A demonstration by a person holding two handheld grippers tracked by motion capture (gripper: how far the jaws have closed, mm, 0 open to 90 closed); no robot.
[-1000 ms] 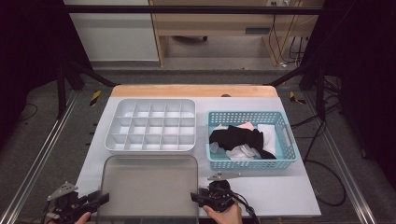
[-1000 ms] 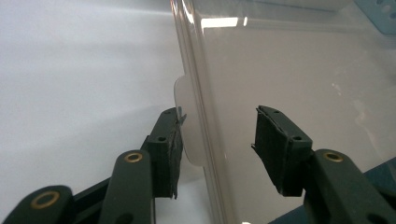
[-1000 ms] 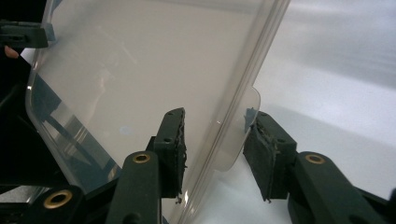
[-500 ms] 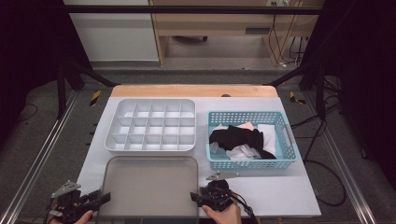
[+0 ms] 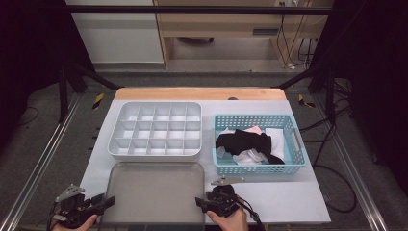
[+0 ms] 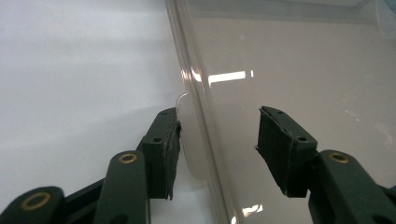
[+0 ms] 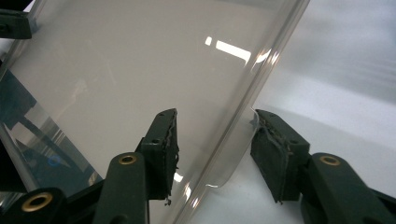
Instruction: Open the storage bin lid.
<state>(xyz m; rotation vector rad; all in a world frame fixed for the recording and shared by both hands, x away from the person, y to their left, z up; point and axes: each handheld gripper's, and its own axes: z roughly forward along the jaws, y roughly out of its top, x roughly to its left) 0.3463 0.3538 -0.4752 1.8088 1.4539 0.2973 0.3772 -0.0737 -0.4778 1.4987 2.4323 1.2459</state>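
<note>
Both grippers' jaws have just widened around the clear lid (image 5: 155,192), which lies flat at the table's (image 5: 288,202) near edge. Left gripper (image 6: 217,149) and right gripper (image 7: 215,149) straddle its side rims, half open, pads unpressed.

No text, label, brand, number or sign can be read on anything in these views; every surface is seen unmarked.
</note>
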